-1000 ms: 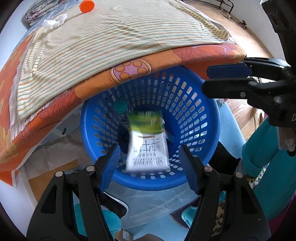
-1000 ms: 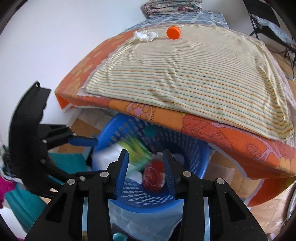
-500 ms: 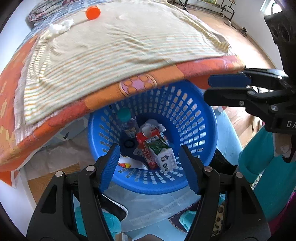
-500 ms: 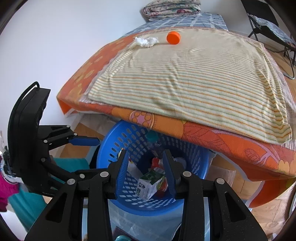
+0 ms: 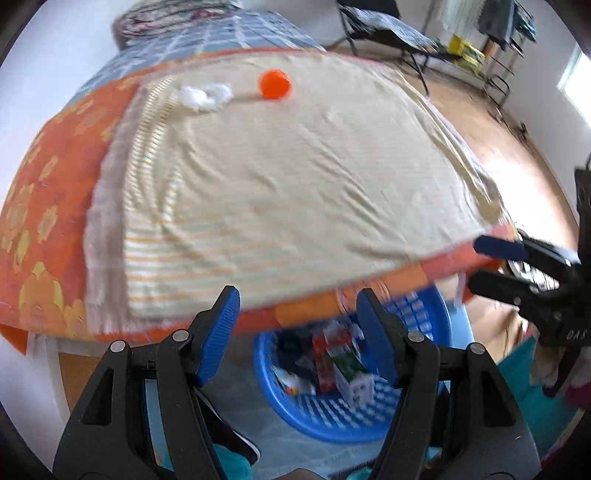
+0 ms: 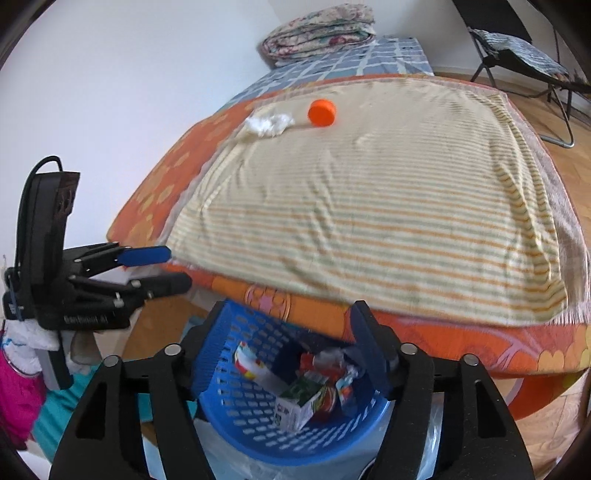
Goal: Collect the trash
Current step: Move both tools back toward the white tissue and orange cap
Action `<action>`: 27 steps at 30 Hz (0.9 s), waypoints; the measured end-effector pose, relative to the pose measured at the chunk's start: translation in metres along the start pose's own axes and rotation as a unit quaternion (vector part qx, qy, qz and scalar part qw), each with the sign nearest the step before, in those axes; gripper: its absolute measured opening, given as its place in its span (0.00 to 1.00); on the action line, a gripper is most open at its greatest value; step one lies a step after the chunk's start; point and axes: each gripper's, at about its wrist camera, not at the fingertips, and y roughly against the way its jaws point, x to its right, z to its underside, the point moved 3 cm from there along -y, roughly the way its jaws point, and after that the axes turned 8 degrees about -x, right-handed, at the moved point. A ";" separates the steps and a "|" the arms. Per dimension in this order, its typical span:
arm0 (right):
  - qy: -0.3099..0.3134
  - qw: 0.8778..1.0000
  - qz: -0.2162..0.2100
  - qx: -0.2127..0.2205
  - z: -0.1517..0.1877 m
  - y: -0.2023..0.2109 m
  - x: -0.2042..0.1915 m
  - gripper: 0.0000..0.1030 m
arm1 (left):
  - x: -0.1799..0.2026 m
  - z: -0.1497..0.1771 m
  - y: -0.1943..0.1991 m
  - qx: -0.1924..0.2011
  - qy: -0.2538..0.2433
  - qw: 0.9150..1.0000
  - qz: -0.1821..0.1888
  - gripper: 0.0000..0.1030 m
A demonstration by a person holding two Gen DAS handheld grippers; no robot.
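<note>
While both of my grippers hang over the near edge of the bed, neither one holds anything. My left gripper has its blue-padded jaws spread wide, and through the gap I see the round blue plastic basket with perforated walls sitting on the floor, partly tucked under the overhanging orange patterned bedspread. My right gripper is spread wide too, its jaws framing that same basket from the other side. Inside the basket lie a green-and-white drink carton, a red can or packet just beside it that I cannot identify for sure, and some crumpled white and coloured wrappers.

Trash remains on the bed: a round orange plastic bottle cap and a crumpled white tissue lie close together at the far side of the cream striped cloth, well apart from both grippers. Beyond them a folded floral quilt rests on a blue checked sheet. The left view is blurred.
</note>
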 end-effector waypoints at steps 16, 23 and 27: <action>0.015 0.997 0.022 0.069 -0.090 -0.004 -0.008 0.65 | -0.058 -0.093 0.002 0.053 0.100 0.993 0.008 0.66; 0.015 0.995 0.021 0.097 -0.137 -0.018 -0.011 0.65 | -0.084 -0.130 -0.006 0.074 0.134 0.988 -0.004 0.66; 0.009 0.995 0.024 0.099 -0.161 -0.034 -0.005 0.65 | -0.106 -0.143 -0.016 0.076 0.164 0.984 0.004 0.66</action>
